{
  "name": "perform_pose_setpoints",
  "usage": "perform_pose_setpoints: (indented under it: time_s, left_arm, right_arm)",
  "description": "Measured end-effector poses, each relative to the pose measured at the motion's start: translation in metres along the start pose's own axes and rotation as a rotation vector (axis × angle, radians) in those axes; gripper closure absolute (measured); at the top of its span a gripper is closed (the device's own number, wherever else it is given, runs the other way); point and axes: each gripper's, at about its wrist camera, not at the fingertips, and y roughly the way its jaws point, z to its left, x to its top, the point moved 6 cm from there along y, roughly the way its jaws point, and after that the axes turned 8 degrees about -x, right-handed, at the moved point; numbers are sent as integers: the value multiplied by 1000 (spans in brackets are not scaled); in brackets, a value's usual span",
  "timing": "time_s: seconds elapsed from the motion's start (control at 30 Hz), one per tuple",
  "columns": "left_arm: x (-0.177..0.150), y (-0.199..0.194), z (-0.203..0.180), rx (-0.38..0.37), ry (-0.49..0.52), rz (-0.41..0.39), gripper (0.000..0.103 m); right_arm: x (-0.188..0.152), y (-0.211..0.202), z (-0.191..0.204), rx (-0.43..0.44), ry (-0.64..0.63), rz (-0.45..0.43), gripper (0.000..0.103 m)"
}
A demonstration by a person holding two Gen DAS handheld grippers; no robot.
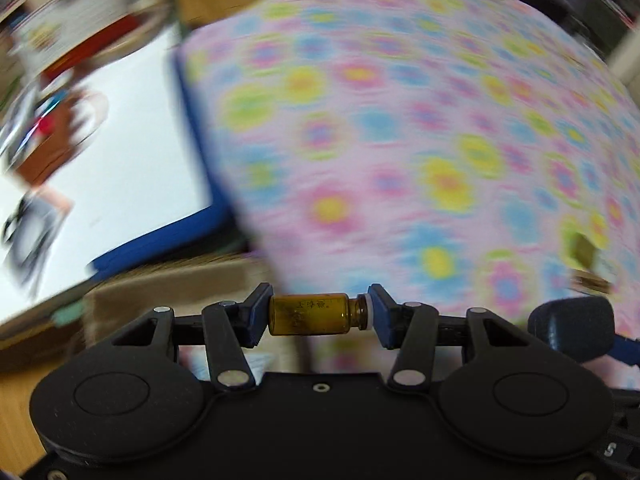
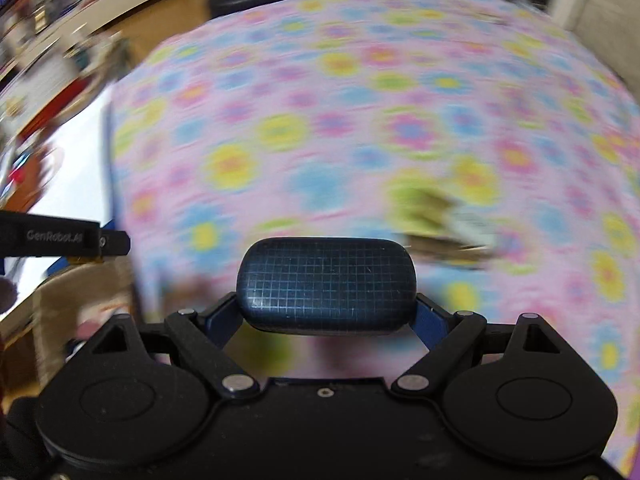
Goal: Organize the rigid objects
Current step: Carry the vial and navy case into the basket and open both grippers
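Note:
My left gripper [image 1: 318, 314] is shut on a small amber glass vial [image 1: 312, 314], held sideways end to end between the blue pads, its white-capped neck to the right. My right gripper [image 2: 326, 294] is shut on a dark blue rounded case [image 2: 326, 286] with a grid texture; the case also shows at the right edge of the left wrist view [image 1: 572, 328]. Both are held above a table with a pink flowered cloth [image 1: 400, 140]. The left gripper's side [image 2: 64, 238] shows at the left of the right wrist view. Both views are motion-blurred.
A blurred yellowish object [image 2: 436, 216] lies on the cloth, also in the left wrist view [image 1: 584, 252]. A white board with a blue edge [image 1: 120, 168] lies to the left, cluttered items beyond it. A cardboard box [image 1: 168, 288] stands below the table edge.

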Motion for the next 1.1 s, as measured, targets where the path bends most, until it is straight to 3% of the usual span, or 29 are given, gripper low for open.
perform_pose_setpoints:
  time_s: [0.2,0.37,0.43,0.5,0.67,0.7,0.73,0.77,0.8,0.9,1.0,1.1]
  left_arm:
    - [-27,-17,99,118,-139,-33,53]
    - [-44,-17,153,125,-253,-43,53]
    - [-48,-11,168,89,-304,-23,53]
    - [-50,-5,174,49,-339,-12,53]
    - [-58,6,181,31,-369,32,53]
    - [-57,7,179,30,-362,37,53]
    - [-57,8,178,32,-352,40,53]
    - [-56,9,177,36,-343,41,53]
    - [-56,10,175,40,-334,43,53]
    - [-56,13,173,45,-323,59,51]
    - [-56,14,176,61,-331,65,35]
    - [-57,14,179,71,-348,67,31]
  right_arm:
    - [-13,6,117,118,-129,73,14]
    - [-28,16,187,148,-200,128,14]
    - [-32,22,205,148,-219,146,14]
    - [-35,27,217,144,-231,165,14]
    - [-36,48,228,110,-248,201,15]
    - [-36,52,230,107,-248,209,22]
    - [-37,54,230,113,-250,224,35]
    - [-38,58,232,114,-252,248,62]
    - [-37,62,234,120,-251,264,63]
    - [-35,68,240,97,-260,255,55]
    - [-32,72,242,89,-261,254,50]
    - [-30,74,242,87,-261,257,48]
